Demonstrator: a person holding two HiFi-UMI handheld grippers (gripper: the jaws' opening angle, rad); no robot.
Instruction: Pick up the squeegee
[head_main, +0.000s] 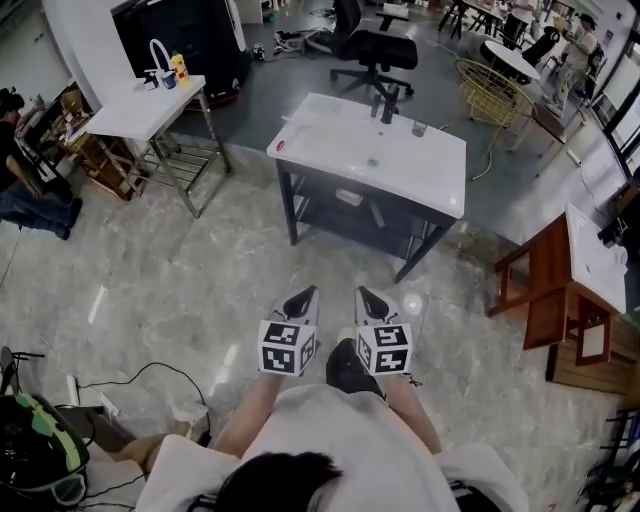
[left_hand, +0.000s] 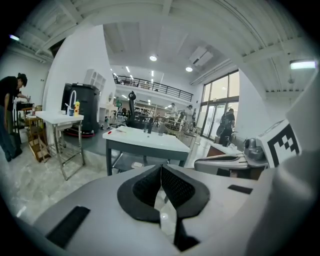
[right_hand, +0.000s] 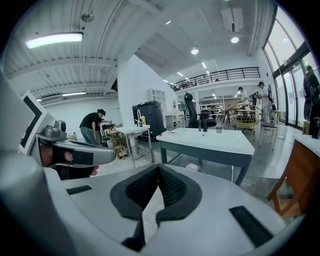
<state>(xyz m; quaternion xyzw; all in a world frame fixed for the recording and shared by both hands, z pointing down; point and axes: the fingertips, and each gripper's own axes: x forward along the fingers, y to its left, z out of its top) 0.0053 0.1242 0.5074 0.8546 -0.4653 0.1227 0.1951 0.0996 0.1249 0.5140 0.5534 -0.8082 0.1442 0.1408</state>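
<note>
The left tool (head_main: 303, 298) and right tool (head_main: 368, 298) were held clenched and empty, pointed at the white counter (head_main: 335, 135) well ahead, evidently pending approach.

Ahead of you stands a white worktop (head_main: 370, 160) with a glass (head_main: 419, 128) near its far edge. Behind it you see a black office chair (head_main: 375, 50); to your left a smaller white worktop (head_main: 140, 108) carries a yellow bottle (head_main: 180, 67).

The left gripper (head_main: 308, 293) and right gripper (head_main: 362, 294) are seen steeply from overhead; the distant white table (head_main: 400, 165) at 12 o'clock is shared with both near-level gripper views.
</note>
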